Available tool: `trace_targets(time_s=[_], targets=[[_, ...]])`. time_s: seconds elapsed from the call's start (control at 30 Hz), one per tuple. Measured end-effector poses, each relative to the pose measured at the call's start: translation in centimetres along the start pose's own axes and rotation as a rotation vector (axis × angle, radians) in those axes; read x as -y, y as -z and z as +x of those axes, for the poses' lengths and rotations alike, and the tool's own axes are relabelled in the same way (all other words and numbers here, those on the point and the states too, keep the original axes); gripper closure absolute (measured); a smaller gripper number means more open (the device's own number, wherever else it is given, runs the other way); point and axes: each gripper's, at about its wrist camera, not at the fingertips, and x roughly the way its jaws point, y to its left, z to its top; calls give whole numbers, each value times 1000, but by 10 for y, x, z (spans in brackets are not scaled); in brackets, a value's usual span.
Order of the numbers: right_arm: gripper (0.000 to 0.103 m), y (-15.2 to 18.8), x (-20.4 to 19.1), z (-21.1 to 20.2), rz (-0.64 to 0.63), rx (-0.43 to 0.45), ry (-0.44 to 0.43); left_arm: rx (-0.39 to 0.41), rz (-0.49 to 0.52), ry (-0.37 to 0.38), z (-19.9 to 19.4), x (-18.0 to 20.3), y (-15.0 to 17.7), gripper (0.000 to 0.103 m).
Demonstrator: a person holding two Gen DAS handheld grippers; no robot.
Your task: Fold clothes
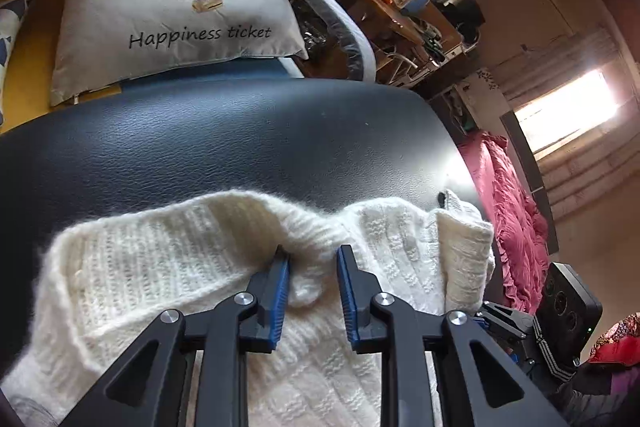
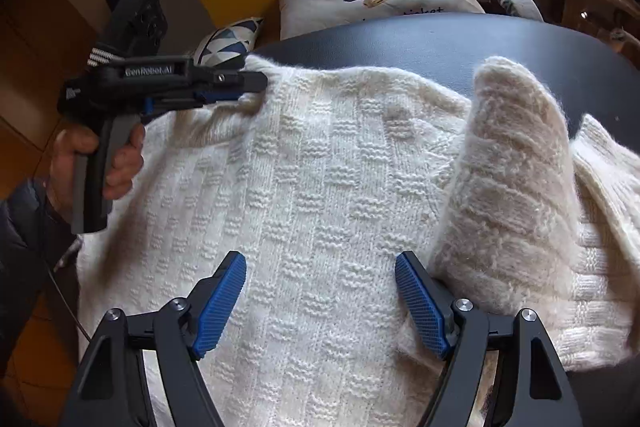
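A cream knitted sweater (image 2: 320,187) lies spread on a black leather-like table (image 2: 440,39). It also shows in the left wrist view (image 1: 160,267). My left gripper (image 1: 312,255) is partly open at the sweater's upper edge, with a bunch of knit between its blue pads (image 1: 280,291). It shows in the right wrist view (image 2: 248,89), pressed on the sweater's top left corner. My right gripper (image 2: 320,267) is wide open and empty just above the sweater's middle. A sleeve (image 2: 508,163) lies folded over the body beside its right finger.
A deer cushion reading "Happiness ticket" (image 1: 176,19) sits behind the table (image 1: 240,131) on a blue and yellow sofa. A cluttered wooden shelf (image 1: 392,7) stands at the back right. Red bedding (image 1: 512,211) lies right of the table.
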Motion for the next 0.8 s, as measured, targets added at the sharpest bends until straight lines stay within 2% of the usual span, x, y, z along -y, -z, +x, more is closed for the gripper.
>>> trace_targets(time_s=[0.03, 0.07, 0.17, 0.23, 0.3, 0.37, 0.4, 0.47, 0.5, 0.6, 0.63, 0.7, 0.8], targets=[[25, 0, 0, 0, 4, 2, -2, 20, 18, 14, -3, 4, 0, 96], [25, 0, 0, -1, 5, 4, -1, 39, 36, 28, -5, 9, 1, 98], [25, 2, -2, 1, -17, 7, 15, 166, 93, 62, -33, 27, 1, 99], [25, 4, -6, 4, -43, 9, 39, 196, 103, 20, -35, 31, -5, 100], [25, 7, -9, 7, -66, 16, 65, 150, 111, -72, -17, 26, -12, 100], [25, 10, -13, 8, -91, 18, 92, 56, 102, -197, 14, 19, -18, 99], [25, 11, -14, 8, -99, 17, 100, 32, 103, -226, 22, 15, -16, 97], [25, 11, -15, 9, -107, 14, 106, 72, 63, -215, 14, 13, -14, 95], [25, 11, -15, 9, -106, 12, 105, 96, 33, -209, 4, 11, -12, 88], [25, 4, -13, 5, -95, 3, 96, 188, -40, -171, -38, 1, 2, 86], [25, 3, -12, 2, -80, 0, 78, 216, -71, -157, -57, -7, 14, 85], [25, -4, -12, -9, -25, 19, -20, 263, -125, -147, -92, -21, 37, 85], [25, -36, -28, -19, 36, 71, -269, 257, -110, -194, -102, -21, 71, 85]])
